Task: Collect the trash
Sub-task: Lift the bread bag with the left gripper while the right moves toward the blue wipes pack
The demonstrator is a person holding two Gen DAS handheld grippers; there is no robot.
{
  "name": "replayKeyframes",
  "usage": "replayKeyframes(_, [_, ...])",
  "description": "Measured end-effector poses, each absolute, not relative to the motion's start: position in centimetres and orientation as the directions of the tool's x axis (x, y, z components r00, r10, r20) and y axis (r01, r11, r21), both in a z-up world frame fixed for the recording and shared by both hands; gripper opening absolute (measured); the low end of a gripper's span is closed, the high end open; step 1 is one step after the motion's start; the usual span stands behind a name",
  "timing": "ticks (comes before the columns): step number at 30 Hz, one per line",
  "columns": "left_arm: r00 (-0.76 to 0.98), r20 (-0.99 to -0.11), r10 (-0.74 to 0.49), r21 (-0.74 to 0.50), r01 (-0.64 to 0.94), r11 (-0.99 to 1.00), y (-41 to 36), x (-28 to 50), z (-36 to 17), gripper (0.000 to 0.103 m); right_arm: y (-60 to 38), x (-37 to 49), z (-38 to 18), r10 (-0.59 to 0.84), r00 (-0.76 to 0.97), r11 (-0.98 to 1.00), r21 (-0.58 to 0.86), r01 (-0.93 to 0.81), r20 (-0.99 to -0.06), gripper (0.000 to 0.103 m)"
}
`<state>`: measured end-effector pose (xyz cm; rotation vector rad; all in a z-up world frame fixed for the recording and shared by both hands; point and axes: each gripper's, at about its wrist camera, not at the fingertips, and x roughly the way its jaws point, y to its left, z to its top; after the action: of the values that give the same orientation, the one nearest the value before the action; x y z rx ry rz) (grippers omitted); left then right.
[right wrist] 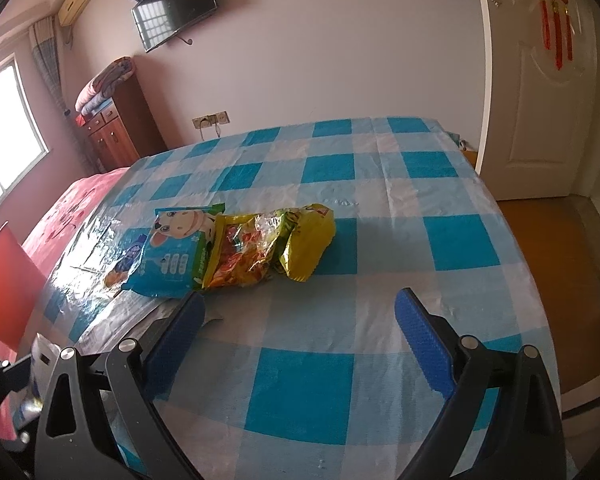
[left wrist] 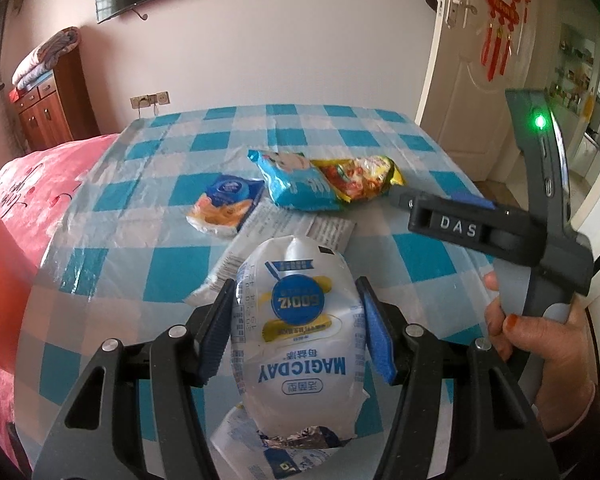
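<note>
Trash: white pouch (left wrist: 298,332), soft, puffy, glossy film, is clamped in your left gripper (left wrist: 296,332), lifted over the checked tablecloth (left wrist: 416,256). Still left: blue packet (right wrist: 172,256), crinkly yellow wrapper (right wrist: 306,240), small blue box (left wrist: 224,204). Right gripper (right wrist: 300,332) wide apart, w/ nothing in it.

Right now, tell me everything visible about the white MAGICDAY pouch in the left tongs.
The MAGICDAY pouch is a puffy white plastic packet with blue lettering, a round blue badge and yellow bands, seen upside down. Its torn, crumpled foil end points toward the camera. It stands lengthwise between the blue pads of the left tongs, which press on both its sides and hold it above the checked blue-and-white tablecloth. Flat white wrappers lie on the cloth beyond it.
</note>
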<state>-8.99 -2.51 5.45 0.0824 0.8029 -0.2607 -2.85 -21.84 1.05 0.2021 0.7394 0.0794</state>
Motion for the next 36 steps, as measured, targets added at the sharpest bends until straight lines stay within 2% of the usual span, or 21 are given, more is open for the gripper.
replayKeyframes(14, [0.707, -0.695, -0.136, -0.053, 0.138, 0.989, 3.2, -7.1, 6.4, 0.06, -20.9, -1.3, -0.4, 0.432, 0.625, 0.878, 0.46, -0.128, -0.65, 0.095])
replayKeyframes(25, [0.678, -0.728, -0.106, -0.069, 0.081, 0.994, 6.2, -5.6, 4.1, 0.06, -17.5, -2.1, -0.3, 0.484, 0.573, 0.868, 0.448, -0.217, -0.661, 0.095])
replayKeyframes(36, [0.681, -0.724, -0.107, -0.084, 0.067, 0.994, 8.0, -5.7, 3.6, 0.06, -15.3, -4.6, 0.7, 0.559, 0.504, 0.828, 0.474, -0.299, -0.659, 0.095])
